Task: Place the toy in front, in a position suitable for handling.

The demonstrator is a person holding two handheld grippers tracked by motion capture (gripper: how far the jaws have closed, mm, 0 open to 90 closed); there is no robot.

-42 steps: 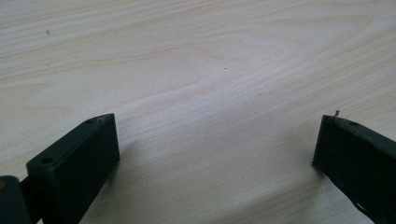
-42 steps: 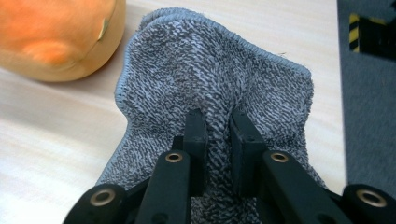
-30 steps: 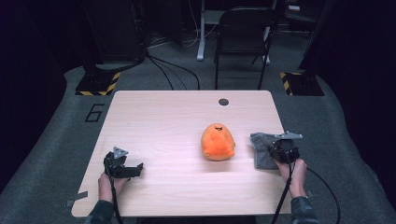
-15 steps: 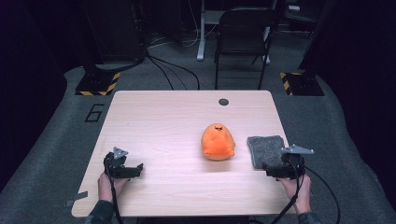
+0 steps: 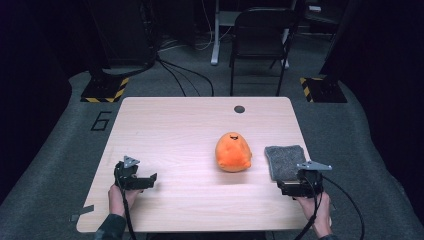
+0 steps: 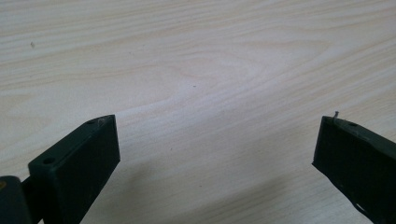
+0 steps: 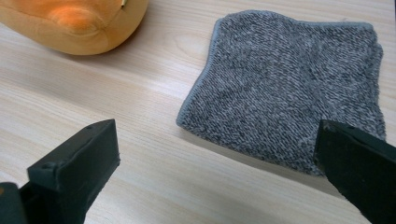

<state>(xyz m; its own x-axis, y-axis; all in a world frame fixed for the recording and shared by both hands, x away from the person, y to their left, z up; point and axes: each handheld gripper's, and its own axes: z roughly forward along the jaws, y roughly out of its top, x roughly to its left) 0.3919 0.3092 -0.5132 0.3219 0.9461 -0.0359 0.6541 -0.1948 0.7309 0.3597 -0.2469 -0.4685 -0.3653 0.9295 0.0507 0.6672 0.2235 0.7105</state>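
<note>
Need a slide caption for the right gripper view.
Right gripper, jaws open, above the folded grey towel; orange plush toy beside it.

Each gripper is small and black, the left gripper (image 5: 147,180) and the right gripper (image 5: 285,187) alike. A grey three-cornered plate sits on top. A black cable trails back. The left arm wears a dark sleeve.

The table (image 5: 165,130) is evenly lit against dark surroundings, shadows soft, with the high view slightly grainy.
</note>
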